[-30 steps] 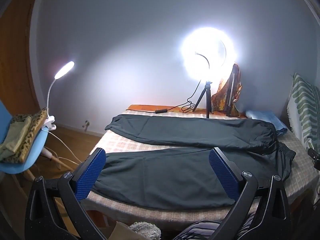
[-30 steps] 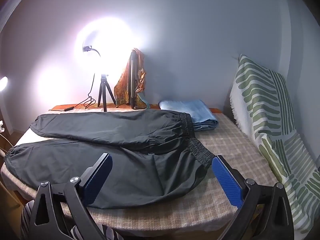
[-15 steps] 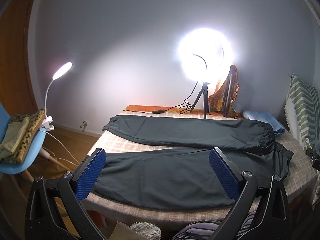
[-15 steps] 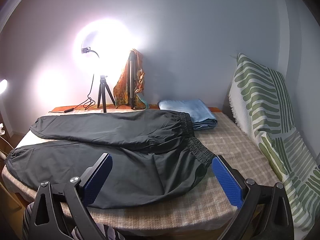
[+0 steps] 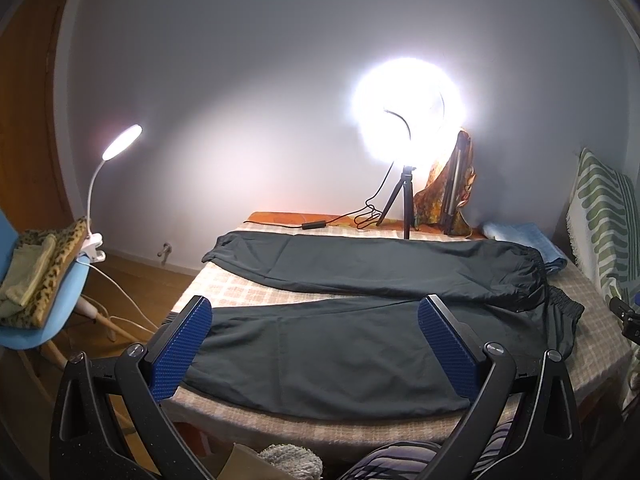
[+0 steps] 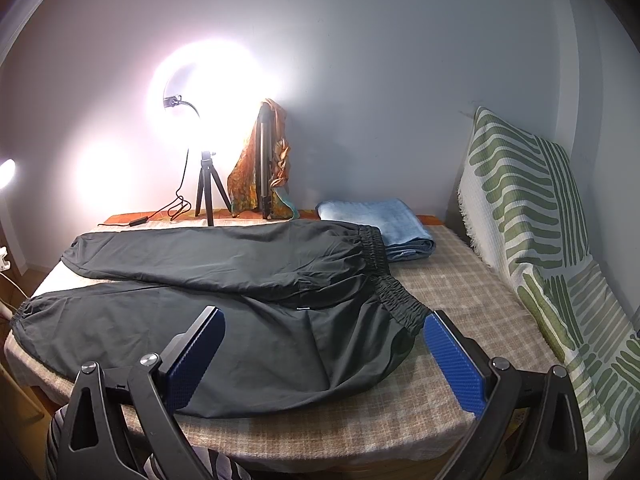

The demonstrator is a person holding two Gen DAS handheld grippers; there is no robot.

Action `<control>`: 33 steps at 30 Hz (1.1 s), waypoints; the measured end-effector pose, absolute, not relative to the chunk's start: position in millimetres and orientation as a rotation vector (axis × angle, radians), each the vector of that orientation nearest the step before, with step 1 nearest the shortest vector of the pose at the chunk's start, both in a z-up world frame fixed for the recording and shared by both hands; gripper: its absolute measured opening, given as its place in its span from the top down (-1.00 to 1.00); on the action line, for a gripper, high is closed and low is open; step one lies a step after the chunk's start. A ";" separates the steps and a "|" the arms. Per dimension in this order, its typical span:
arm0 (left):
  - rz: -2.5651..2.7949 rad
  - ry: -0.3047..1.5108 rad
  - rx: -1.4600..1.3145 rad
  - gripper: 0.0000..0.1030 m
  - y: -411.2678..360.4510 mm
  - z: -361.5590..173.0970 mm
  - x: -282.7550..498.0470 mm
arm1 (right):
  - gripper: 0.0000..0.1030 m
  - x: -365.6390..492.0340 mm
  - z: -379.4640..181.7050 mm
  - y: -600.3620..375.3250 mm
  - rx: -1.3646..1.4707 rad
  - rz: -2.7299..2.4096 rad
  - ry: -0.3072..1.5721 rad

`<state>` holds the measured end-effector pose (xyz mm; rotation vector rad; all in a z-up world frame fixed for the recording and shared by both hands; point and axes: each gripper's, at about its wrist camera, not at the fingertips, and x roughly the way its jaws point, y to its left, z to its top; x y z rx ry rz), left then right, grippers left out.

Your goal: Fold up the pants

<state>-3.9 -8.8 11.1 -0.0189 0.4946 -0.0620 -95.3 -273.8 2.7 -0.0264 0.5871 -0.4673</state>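
Note:
Dark grey pants (image 5: 360, 320) (image 6: 224, 296) lie spread flat on a table covered with a checked cloth (image 6: 460, 280). Both legs run to the left and the elastic waistband (image 6: 394, 292) sits at the right. My left gripper (image 5: 316, 336) hovers open above the near leg, close to the table's front edge, holding nothing. My right gripper (image 6: 324, 344) is open too, over the seat of the pants beside the waistband, with nothing between its blue pads.
A bright ring light on a tripod (image 5: 406, 120) and an orange patterned cloth (image 6: 260, 168) stand at the table's far edge. A folded blue towel (image 6: 376, 224) lies behind the waistband. A green striped cushion (image 6: 532, 216) is on the right, a blue chair (image 5: 44, 308) with a clip lamp (image 5: 120, 144) on the left.
Both views shift only slightly, as if the grippers drifted a little back. The pants have not moved and both grippers stay open.

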 end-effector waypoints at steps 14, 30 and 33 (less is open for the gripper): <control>-0.071 0.499 -0.019 -0.99 -8.2 9.5 -3.8 | -0.96 -96.3 2.4 -275.2 -0.026 -0.465 0.585; -0.076 0.502 -0.013 -0.99 -9.7 10.0 -2.0 | -0.96 -95.5 1.6 -274.7 -0.025 -0.468 0.585; -0.078 0.505 -0.011 -0.99 -9.9 9.5 -1.1 | -0.96 -94.8 1.0 -274.1 -0.024 -0.466 0.585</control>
